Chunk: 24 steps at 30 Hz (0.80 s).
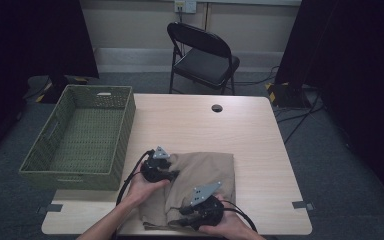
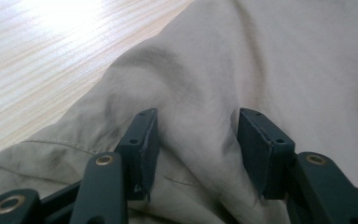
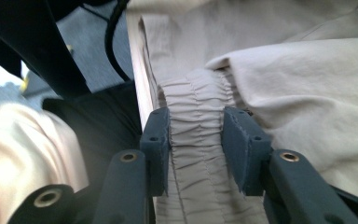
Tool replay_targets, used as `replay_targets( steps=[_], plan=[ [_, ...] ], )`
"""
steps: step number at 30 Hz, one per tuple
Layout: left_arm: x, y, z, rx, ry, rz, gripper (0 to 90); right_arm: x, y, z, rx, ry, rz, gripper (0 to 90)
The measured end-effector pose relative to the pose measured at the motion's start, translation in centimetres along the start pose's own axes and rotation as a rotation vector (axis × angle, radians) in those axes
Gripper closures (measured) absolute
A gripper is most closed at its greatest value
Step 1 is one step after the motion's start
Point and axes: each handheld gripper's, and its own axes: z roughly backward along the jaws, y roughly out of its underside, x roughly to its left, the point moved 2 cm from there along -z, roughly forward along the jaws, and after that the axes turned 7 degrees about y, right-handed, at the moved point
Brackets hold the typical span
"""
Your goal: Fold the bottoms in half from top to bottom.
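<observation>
Your tan cloth [image 1: 205, 175] lies folded on the wooden table [image 1: 260, 150], near the edge closest to you, at about 6 o'clock from the middle of the table. It looks like soft pants, because one edge is a bunched stretchy band [image 3: 196, 140].

Your left gripper [image 1: 161, 170] sits on the cloth's corner at 10 o'clock. In the left gripper view its two black jaws stand wide apart. A soft bump of cloth [image 2: 196, 121] lies between them. The jaws touch the cloth on both sides, but they are not squeezing it.

Your right gripper [image 1: 187, 216] is at the cloth's near edge, at about 7 o'clock from the cloth's middle, right by the table's edge. In the right gripper view its jaws are partly closed. The stretchy band runs between them, and both jaws press on its sides, so it has hold of the band. The band lies just at the edge of the table, and a black cable [image 3: 114, 42] hangs past that edge.

A green woven basket [image 1: 80, 135] sits at 9 o'clock, hanging partly off the table's left side. It is near the left gripper but not touching it. A black folding chair [image 1: 202, 55] stands past the far side, at 12 o'clock.
</observation>
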Motion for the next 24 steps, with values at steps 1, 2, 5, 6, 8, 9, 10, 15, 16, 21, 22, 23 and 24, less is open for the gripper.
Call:
replay_targets(
  steps=[1,2,5,6,8,9,10,15,16,21,22,23,24],
  plan=[
    [0.1,0.0,0.1,-0.009,0.007,0.006,48.8,-0.1,-0.1,0.1,-0.005,-0.004,-0.011,60.5],
    [0.1,0.0,0.1,-0.009,0.007,0.006,48.6,-0.1,-0.1,0.1,-0.005,-0.004,-0.011,60.5],
    [0.0,-0.5,1.0,-0.052,0.009,0.019,47.1,-1.6,-1.0,2.1,-0.106,0.014,-0.100,60.3],
    [0.0,-0.6,1.3,-0.062,0.012,0.012,47.1,-2.2,-1.2,2.9,-0.130,0.047,-0.110,61.4],
    [-0.1,-0.7,1.4,-0.079,0.023,0.020,47.2,-2.8,-1.3,3.6,-0.151,0.077,-0.128,61.6],
    [0.0,-0.8,1.7,-0.081,0.029,0.017,47.2,-3.6,-1.3,4.3,-0.170,0.110,-0.144,61.7],
    [0.1,-0.7,1.7,-0.080,0.033,0.015,48.1,-5.4,-0.9,5.5,-0.178,0.222,-0.175,60.5],
    [0.2,0.0,0.5,-0.001,0.014,0.017,48.6,-8.9,1.4,6.6,-0.090,0.393,-0.223,56.5],
    [0.2,0.0,0.5,-0.001,0.014,0.017,48.6,-9.4,1.9,6.6,-0.064,0.411,-0.229,55.5],
    [0.2,0.1,0.2,0.011,-0.008,-0.013,48.7,-10.6,3.3,6.1,0.022,0.472,-0.235,52.0],
    [0.2,0.0,0.2,0.015,-0.010,-0.013,48.7,-10.6,3.5,5.9,0.041,0.476,-0.232,51.7],
    [0.2,0.0,0.2,0.015,-0.014,-0.013,48.9,-10.7,3.7,5.7,0.059,0.480,-0.219,51.8],
    [0.2,0.0,0.2,0.015,-0.014,-0.013,49.6,-10.7,3.7,5.7,0.059,0.480,-0.219,51.8]
  ],
)
